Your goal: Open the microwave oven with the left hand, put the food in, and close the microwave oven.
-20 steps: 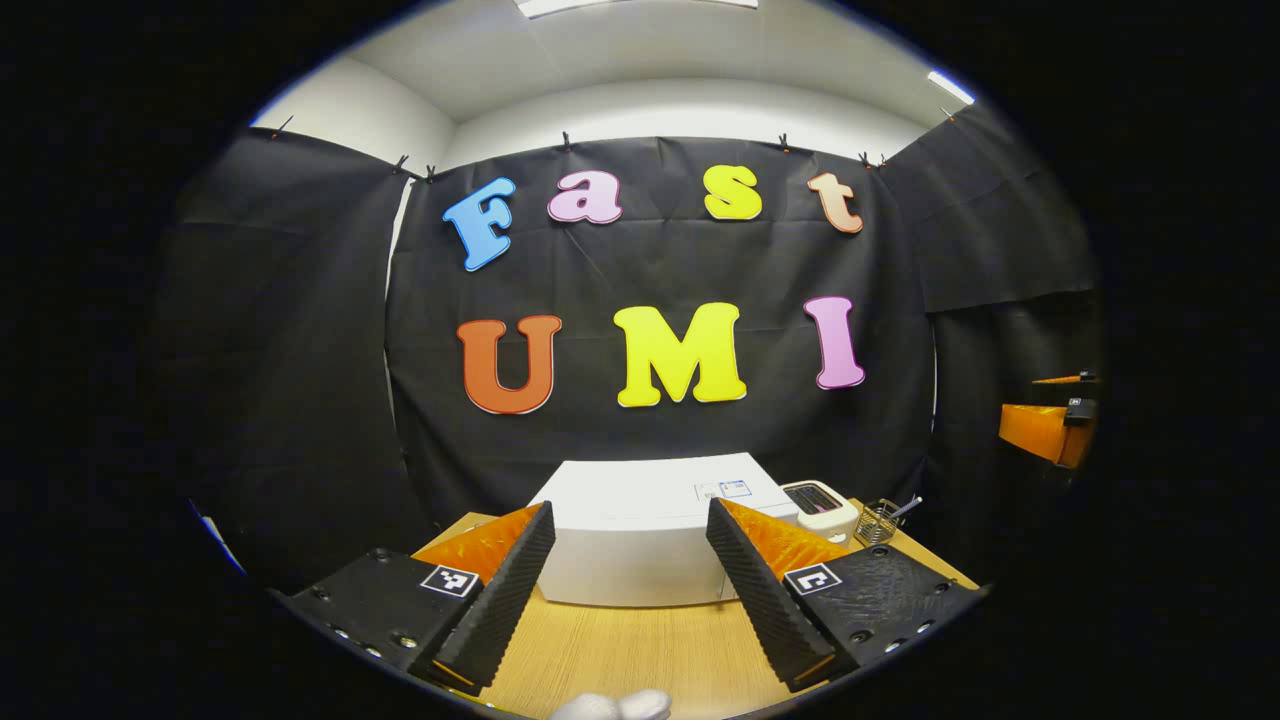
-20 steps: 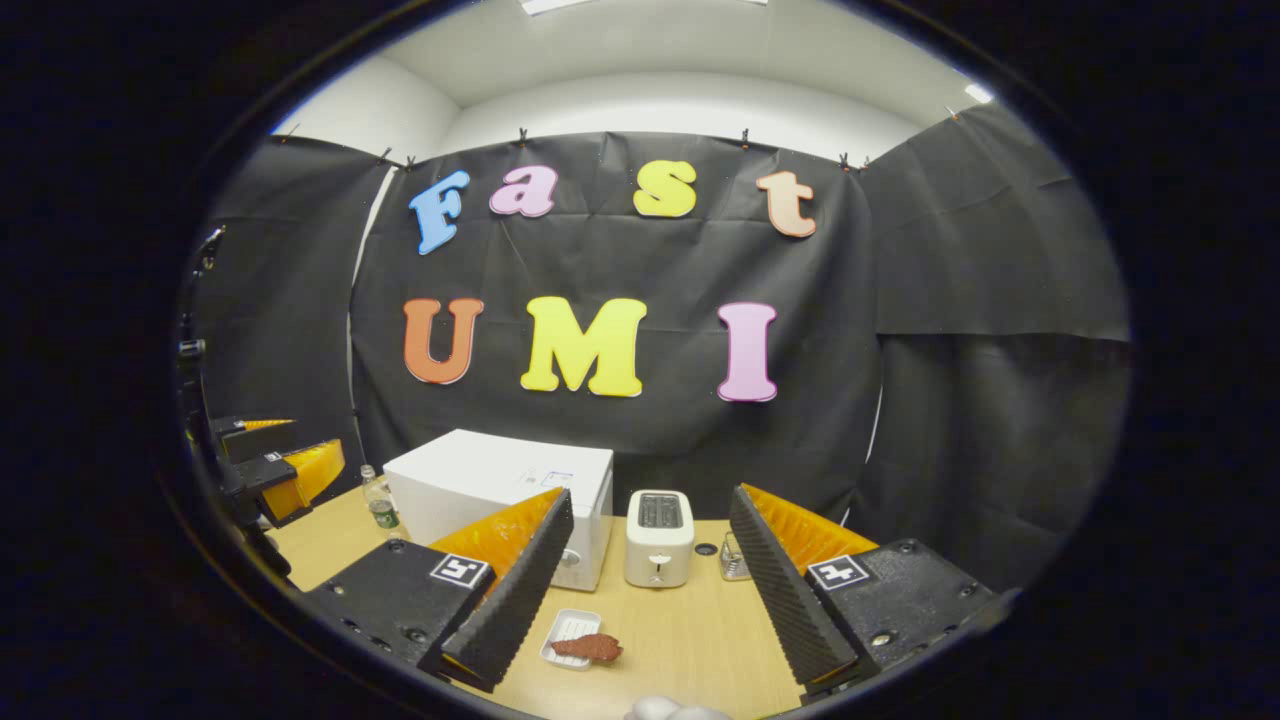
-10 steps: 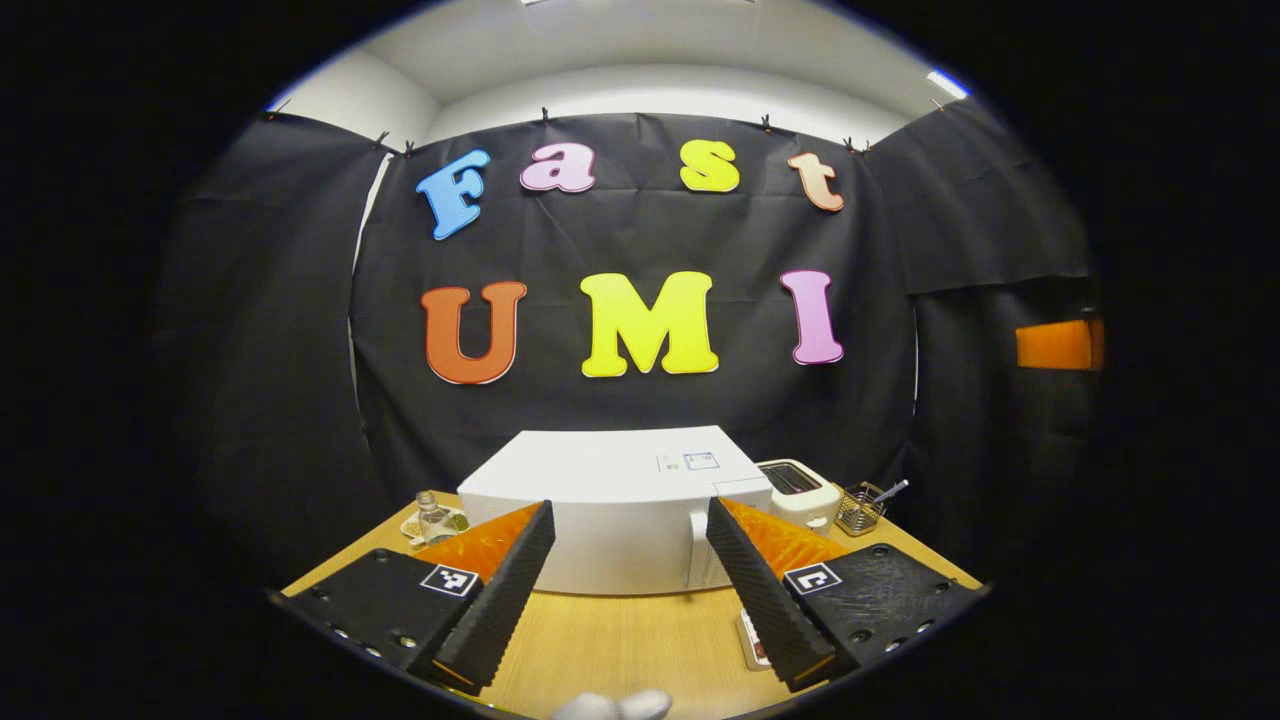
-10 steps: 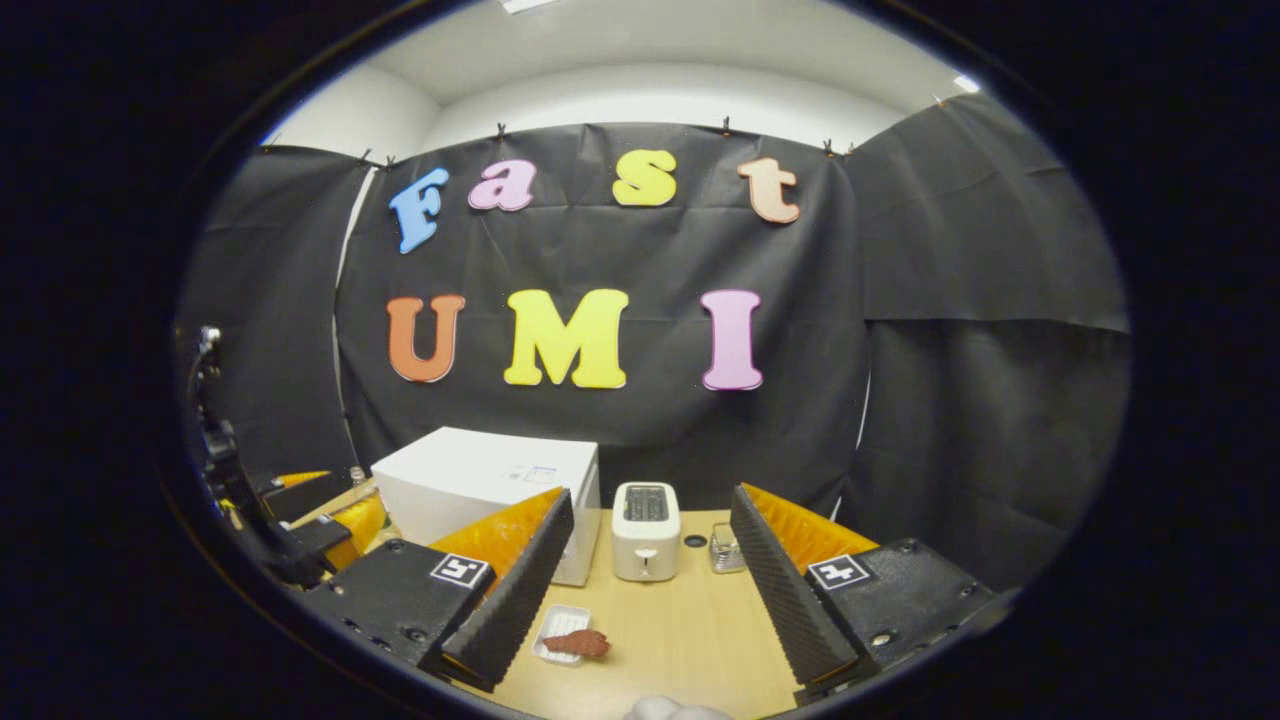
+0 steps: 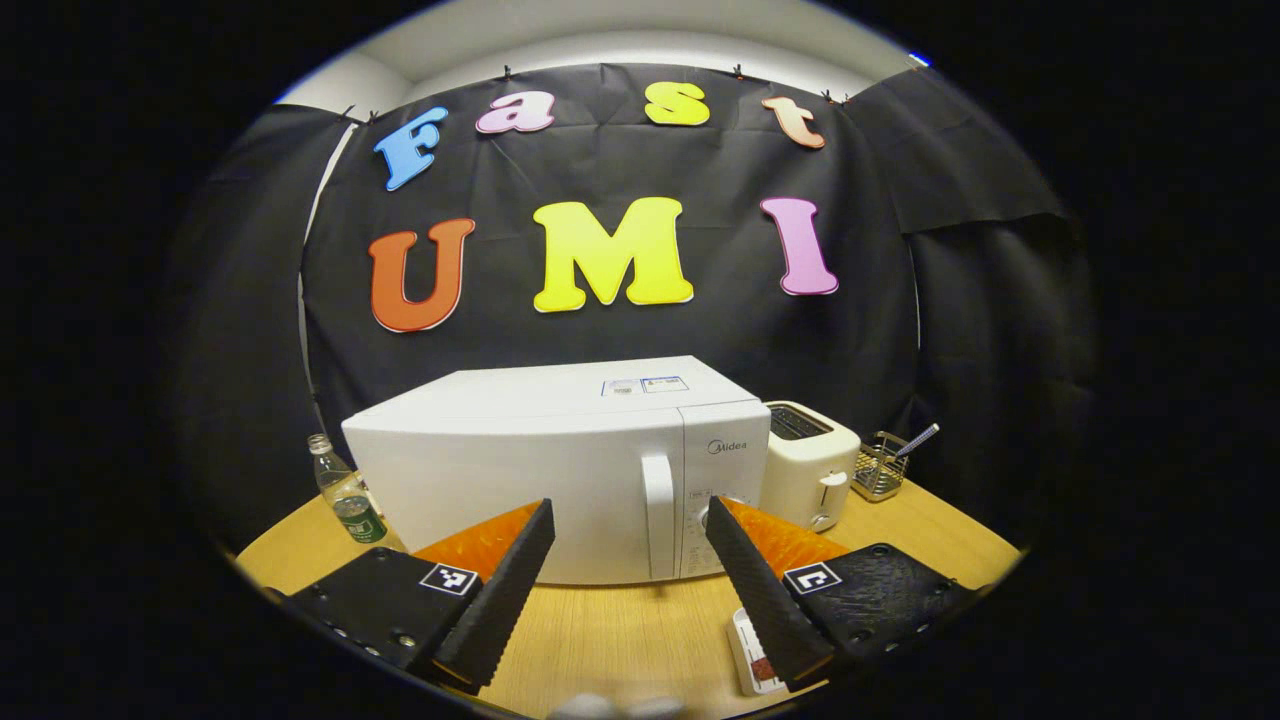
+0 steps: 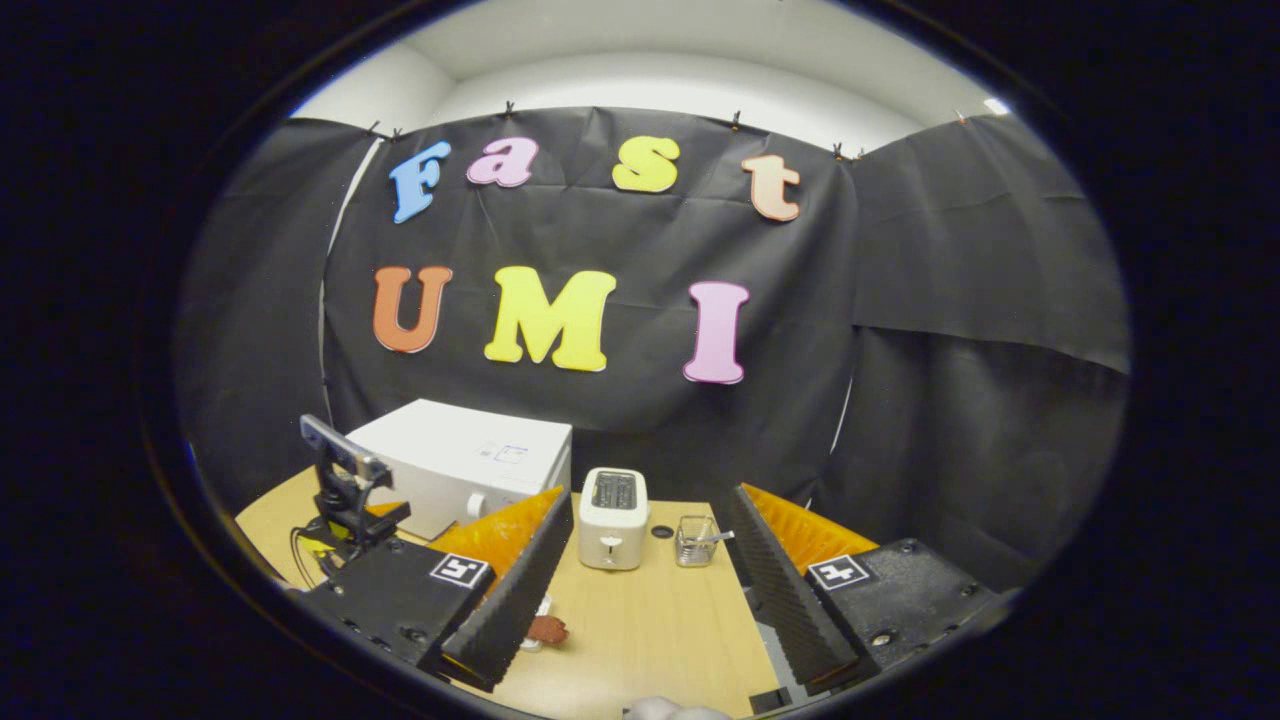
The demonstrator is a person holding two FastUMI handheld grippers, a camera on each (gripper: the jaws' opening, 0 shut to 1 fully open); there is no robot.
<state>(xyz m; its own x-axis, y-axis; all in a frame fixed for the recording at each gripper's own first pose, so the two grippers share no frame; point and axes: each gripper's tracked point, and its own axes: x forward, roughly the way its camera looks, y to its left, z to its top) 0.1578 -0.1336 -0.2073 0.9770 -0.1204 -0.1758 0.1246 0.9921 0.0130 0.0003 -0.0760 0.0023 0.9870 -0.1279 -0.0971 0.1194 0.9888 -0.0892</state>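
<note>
In the left gripper view the white microwave [image 5: 520,470] stands straight ahead on the wooden table [image 5: 620,640], its door shut and its vertical handle [image 5: 657,515] facing me. My left gripper [image 5: 625,590] is open and empty, a short way in front of that handle. A white tray with the brown food [image 5: 752,660] peeks out beside its right finger. My right gripper [image 6: 640,590] is open and empty above the table. The brown food [image 6: 548,630] lies partly hidden behind its left finger. The microwave [image 6: 455,460] sits to the far left, with the left gripper's body [image 6: 345,495] before it.
A cream toaster [image 5: 808,465] stands right of the microwave, and a small wire basket [image 5: 880,468] holding a utensil beyond it. A plastic bottle [image 5: 345,495] is at the microwave's left corner. In the right gripper view the toaster [image 6: 612,505] and basket [image 6: 693,540] are ahead.
My left gripper has dropped and closed in on the microwave, whose door front and handle have come into view. The right gripper has shifted, so the food slid behind its left finger.
</note>
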